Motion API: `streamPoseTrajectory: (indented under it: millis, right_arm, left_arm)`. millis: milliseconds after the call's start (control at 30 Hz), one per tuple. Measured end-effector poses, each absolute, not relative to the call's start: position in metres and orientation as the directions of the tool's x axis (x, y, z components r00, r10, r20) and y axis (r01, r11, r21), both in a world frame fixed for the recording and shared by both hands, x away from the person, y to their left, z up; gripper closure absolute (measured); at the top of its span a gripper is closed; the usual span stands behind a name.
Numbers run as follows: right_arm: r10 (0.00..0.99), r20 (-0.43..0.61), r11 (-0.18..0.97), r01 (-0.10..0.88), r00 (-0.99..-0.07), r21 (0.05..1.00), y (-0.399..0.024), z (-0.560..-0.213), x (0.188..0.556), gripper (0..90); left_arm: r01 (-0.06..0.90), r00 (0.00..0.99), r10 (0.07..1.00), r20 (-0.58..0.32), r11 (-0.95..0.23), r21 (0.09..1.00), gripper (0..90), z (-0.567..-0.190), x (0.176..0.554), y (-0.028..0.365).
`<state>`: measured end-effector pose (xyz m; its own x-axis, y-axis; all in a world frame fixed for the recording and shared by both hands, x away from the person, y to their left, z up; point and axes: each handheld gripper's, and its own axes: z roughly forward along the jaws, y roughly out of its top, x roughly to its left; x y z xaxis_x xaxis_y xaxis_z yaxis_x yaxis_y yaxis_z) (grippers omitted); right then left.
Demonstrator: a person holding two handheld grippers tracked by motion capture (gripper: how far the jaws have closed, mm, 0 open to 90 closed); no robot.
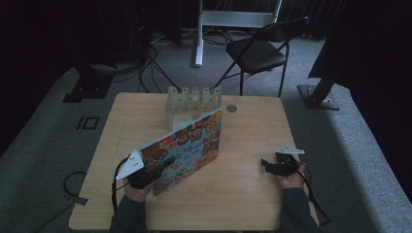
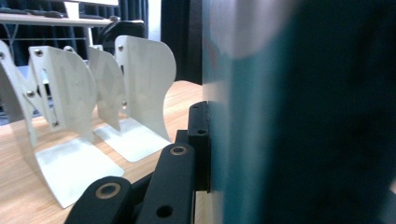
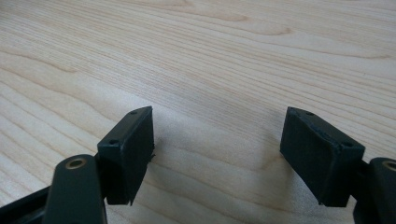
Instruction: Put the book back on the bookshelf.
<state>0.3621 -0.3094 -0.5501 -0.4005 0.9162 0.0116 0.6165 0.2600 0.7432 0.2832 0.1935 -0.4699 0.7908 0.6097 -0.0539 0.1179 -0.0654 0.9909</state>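
Wooden table (image 1: 243, 194) | left gripper (image 1: 160, 167) clamps picture book (image 1: 192, 145) | writing unreadable

Room dim. Grey carpet floor (image 1: 43, 126). Light wood surface (image 1: 252, 145) at centre. Black folding chair (image 1: 260, 51) behind it, beside a white stand leg (image 1: 198, 34). Cables (image 1: 145, 68) trail over the carpet; dark curtains (image 1: 340, 14) at back.

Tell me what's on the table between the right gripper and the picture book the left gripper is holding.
Nothing: in the high view, bare wooden table separates the right gripper from the picture book held in the left gripper.
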Motion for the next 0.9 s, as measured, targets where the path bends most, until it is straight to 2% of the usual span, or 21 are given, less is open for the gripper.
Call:
streamPoseTrajectory:
  millis: [900]
  right_arm:
    - [0.915,0.011,0.262,0.616,-0.403,0.743,-0.3094,-0.5501,0.3625,25.1]
  left_arm:
    - [0.129,0.743,0.666,-0.06,-0.054,0.99,81.1,-0.4655,0.2782,0.2021]
